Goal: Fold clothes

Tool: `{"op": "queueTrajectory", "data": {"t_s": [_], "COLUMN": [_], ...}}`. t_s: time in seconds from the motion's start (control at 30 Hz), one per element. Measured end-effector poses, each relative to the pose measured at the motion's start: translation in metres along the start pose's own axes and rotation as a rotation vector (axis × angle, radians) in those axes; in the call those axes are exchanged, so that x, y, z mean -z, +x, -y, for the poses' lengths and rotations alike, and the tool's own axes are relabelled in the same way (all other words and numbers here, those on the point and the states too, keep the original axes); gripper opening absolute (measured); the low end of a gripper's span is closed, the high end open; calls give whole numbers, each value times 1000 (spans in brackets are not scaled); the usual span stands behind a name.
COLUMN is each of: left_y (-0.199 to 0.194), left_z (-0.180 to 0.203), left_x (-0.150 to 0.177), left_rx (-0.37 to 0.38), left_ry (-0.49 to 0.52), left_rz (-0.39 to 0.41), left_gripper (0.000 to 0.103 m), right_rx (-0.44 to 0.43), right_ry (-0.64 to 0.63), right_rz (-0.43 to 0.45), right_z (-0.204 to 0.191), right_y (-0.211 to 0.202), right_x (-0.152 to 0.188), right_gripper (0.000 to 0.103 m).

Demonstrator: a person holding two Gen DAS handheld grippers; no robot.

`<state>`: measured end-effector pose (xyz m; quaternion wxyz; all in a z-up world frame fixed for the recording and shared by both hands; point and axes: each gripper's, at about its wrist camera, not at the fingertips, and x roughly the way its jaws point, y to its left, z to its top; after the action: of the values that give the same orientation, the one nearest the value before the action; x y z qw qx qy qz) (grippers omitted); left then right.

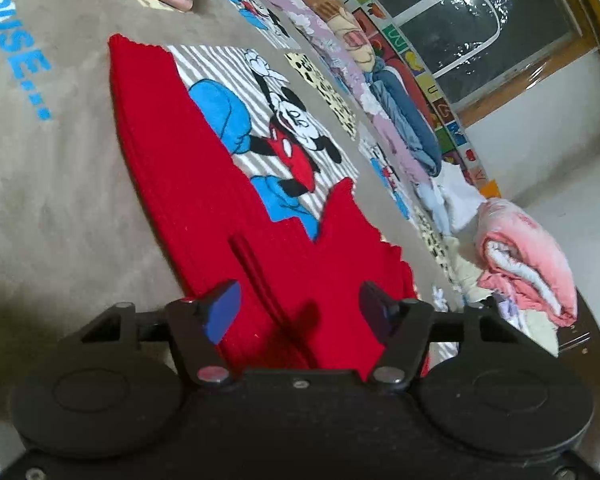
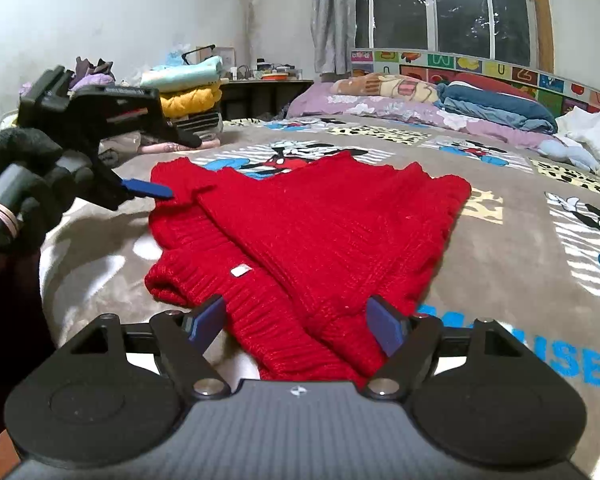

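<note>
Right wrist view: red knit sweater partly folded on bed — soft, floppy, likely best pinched at ribbed hem; left gripper and right gripper both spread apart.

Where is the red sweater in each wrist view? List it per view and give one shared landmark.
Left wrist view: the red sweater runs from upper left down to the centre bottom, between the open left gripper fingers.
Right wrist view: the sweater fills the centre, partly folded, ahead of the open right gripper.
Shared landmark: the cartoon mouse blanket beneath it.
</note>
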<state>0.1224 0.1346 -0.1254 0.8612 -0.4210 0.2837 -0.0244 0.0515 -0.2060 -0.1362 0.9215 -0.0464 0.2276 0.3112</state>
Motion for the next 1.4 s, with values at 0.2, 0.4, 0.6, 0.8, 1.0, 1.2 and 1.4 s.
{"op": "queueTrajectory", "data": {"t_s": [0.2,0.4,0.6,0.8,1.0,1.2,1.4], "left_y": [13,14,14,35,57,89,124], "left_z": [0,25,72,114,156,185,198], "left_x": [1,2,0,-3,-6,-1,6], "left_rx": [-25,-17,20,73,127,135,107], "left_ry": [16,117,226,252,277,287,273], "left_rz": [3,27,57,41,26,-4,-29], "left_gripper": [44,8,7,6,6,6,6], "right_rx": [-5,-9,-17,-29,-53,-81,-103], "right_ry": [5,14,21,20,17,36,70], "right_rz": [6,11,12,18,19,20,25], "right_z": [2,4,6,6,6,9,14], "right_y": [-2,-2,-3,-5,-8,-10,-12], "right_x": [1,1,0,-2,0,1,2], "right_gripper": [77,77,77,77,77,77,77]}}
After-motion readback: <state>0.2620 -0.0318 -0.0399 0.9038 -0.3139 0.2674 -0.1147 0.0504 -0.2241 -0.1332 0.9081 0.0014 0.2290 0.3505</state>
